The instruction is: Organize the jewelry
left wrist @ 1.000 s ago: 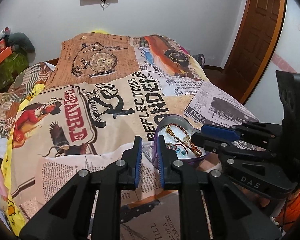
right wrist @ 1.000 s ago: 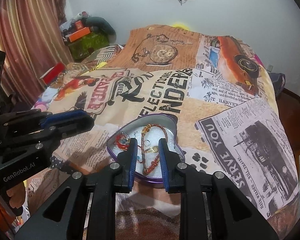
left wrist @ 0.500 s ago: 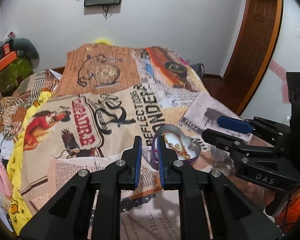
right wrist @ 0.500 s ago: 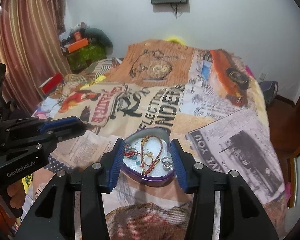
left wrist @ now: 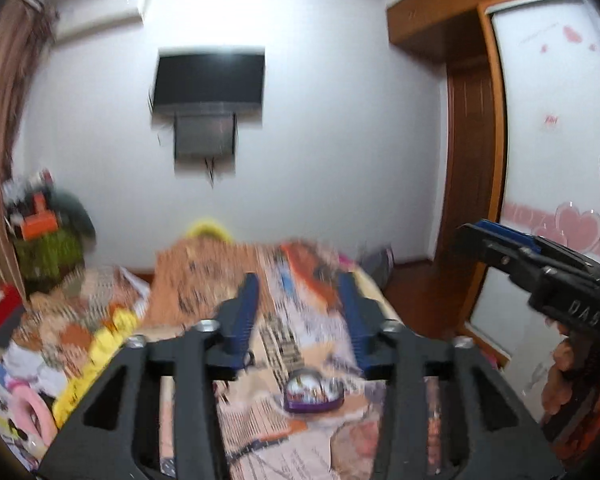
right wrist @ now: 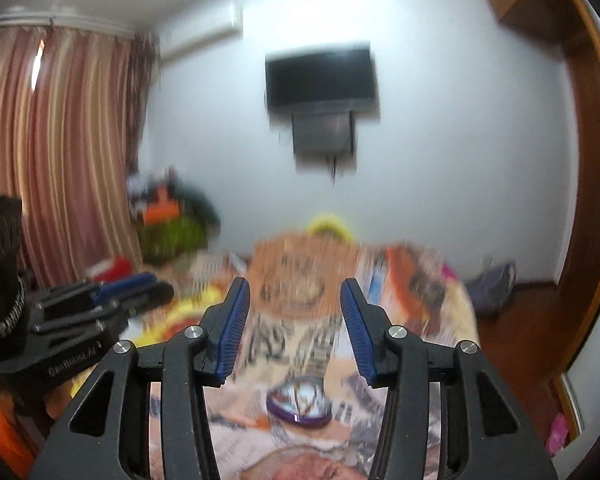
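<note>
Low on the near end of the bed sits the purple jewelry tin [right wrist: 300, 406], its lid off, with a reddish chain and other blurred pieces lying on its white lining; gathered there, the jewelry looks sorted, so I judge the task near its end. Both tongs hover well above it and apart from it: the right tongs [right wrist: 295, 322] are spread wide and hold nothing, and the left tongs [left wrist: 298, 316] are likewise spread and empty, which suits a pull-back from the tin. Under it lies the bedspread [right wrist: 300, 280], printed like old newspapers. Beyond are a white wall, a mounted television [right wrist: 321, 76], striped curtains [right wrist: 56, 148] and a wooden door frame [left wrist: 476, 160].
</note>
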Available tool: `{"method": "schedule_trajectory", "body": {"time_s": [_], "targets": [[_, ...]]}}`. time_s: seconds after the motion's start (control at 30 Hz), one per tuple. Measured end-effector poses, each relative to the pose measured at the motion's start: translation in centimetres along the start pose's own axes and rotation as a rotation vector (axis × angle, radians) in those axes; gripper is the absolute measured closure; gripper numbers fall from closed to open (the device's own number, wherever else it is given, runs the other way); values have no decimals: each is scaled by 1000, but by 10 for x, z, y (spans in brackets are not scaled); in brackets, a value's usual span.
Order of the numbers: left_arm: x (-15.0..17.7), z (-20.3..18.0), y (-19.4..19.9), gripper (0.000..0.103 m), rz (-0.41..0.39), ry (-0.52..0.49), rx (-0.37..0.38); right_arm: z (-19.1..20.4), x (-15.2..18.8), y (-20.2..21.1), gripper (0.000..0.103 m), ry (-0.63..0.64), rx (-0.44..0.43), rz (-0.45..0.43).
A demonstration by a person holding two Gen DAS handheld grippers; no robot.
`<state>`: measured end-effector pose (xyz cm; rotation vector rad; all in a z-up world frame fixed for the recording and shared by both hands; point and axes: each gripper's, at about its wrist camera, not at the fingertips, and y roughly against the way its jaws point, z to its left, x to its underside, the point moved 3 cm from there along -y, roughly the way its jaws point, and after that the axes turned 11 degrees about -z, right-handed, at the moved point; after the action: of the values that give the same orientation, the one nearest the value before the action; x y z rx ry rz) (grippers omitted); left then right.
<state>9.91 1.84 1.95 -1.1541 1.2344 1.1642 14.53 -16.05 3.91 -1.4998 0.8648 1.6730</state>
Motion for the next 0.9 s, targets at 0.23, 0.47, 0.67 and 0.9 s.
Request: {"method": "schedule_trajectory", "body": {"time_s": [0.23, 0.47, 0.67, 0.9], "targets": [[-35, -16, 70, 19, -176, -33, -44, 18, -43, 85, 10, -24, 82, -263], [-37, -14, 97, 4, -204, -33, -104, 36, -39, 99, 0, 30, 164, -292], [-33, -14, 102, 3, -187, -27, -100, 37, -30, 92, 0, 18, 151, -224], [-30, -20, 103, 3, -183, -39, -91, 35, -27, 108, 0, 30, 151, -216]]}}
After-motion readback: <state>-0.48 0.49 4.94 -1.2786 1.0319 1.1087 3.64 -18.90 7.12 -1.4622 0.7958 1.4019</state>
